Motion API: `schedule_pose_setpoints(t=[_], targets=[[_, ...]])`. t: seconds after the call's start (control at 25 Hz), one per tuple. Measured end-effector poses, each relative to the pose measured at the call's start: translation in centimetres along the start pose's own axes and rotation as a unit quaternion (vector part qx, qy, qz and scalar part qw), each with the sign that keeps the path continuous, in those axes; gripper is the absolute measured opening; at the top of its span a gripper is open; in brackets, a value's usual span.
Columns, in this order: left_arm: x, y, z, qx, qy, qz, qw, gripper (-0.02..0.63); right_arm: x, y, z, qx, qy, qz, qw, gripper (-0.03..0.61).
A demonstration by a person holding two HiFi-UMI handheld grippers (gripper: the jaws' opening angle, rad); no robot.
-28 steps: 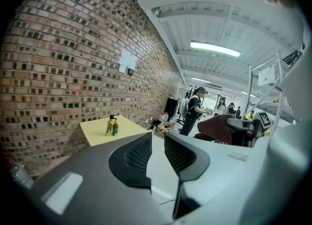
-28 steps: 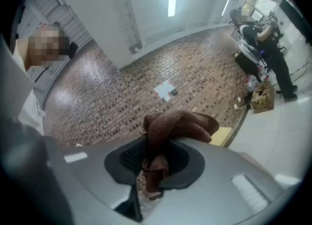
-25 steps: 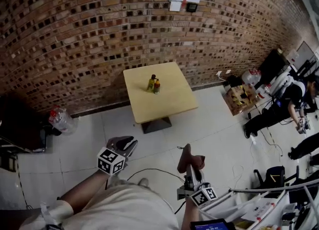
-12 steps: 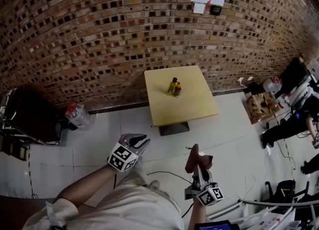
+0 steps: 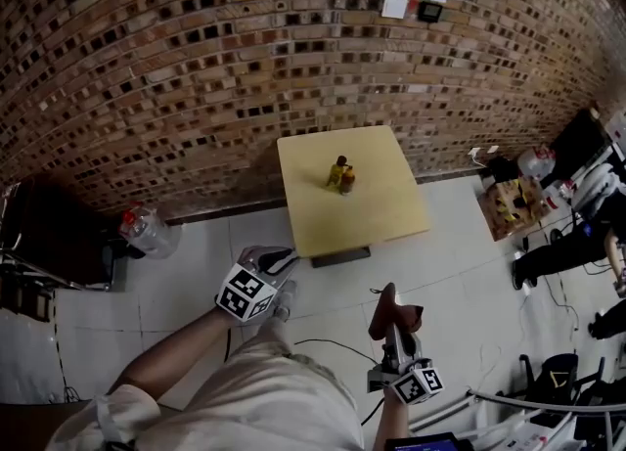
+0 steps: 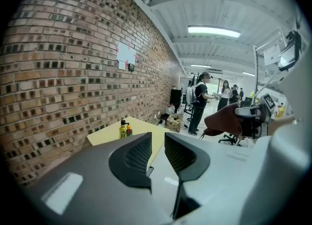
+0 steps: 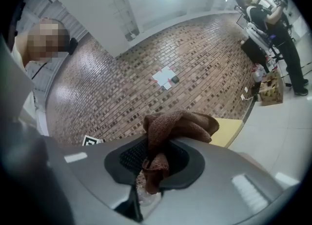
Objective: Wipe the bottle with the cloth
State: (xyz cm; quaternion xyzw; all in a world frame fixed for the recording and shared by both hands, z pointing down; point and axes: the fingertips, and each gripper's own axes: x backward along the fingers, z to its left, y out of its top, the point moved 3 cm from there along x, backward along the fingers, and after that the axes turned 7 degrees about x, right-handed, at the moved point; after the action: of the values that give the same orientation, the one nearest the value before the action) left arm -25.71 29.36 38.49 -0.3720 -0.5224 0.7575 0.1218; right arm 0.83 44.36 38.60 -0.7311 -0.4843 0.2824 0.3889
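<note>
Grasping brown cloth (image 5: 399, 316) with right hand-held gripper (image 5: 390, 328), lower right. Holding left hand-held gripper (image 5: 278, 262) clenched, empty, lower centre. Well apart from bottle (image 5: 336, 174), upright on tabletop (image 5: 391, 209) mid-frame.

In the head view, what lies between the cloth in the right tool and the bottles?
Bare tiled floor, then the near part of the table; nothing stands between cloth and bottles. The head view shows it.
</note>
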Motion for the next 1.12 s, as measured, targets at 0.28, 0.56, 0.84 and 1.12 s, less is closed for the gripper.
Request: schedule_pose_setpoints(t=[0.28,0.56,0.84,1.12], targets=[[-6.9,3.6,6.5,-0.051,-0.048,0.037,0.9968,0.098,-8.3,2.4,-1.8,0.007,-0.033,-0.017,0.999,0.067],[-15.3,6.5,12.2,-0.154,-0.121,0.096,0.976,0.128,-17.7,4.6,-3.7,0.012,-0.067,-0.024,0.997,0.067],[-23.4,8.0,17.9,-0.239,-0.171,0.139,0.9456,0.167,-25.6,4.1,-5.6,0.007,-0.11,-0.015,0.994,0.067],[-31.5,8.4,19.0,-0.303,-0.211,0.199,0.9077,0.207,-28.3,2.3,-8.1,-0.02,-0.146,-0.005,0.989,0.067]])
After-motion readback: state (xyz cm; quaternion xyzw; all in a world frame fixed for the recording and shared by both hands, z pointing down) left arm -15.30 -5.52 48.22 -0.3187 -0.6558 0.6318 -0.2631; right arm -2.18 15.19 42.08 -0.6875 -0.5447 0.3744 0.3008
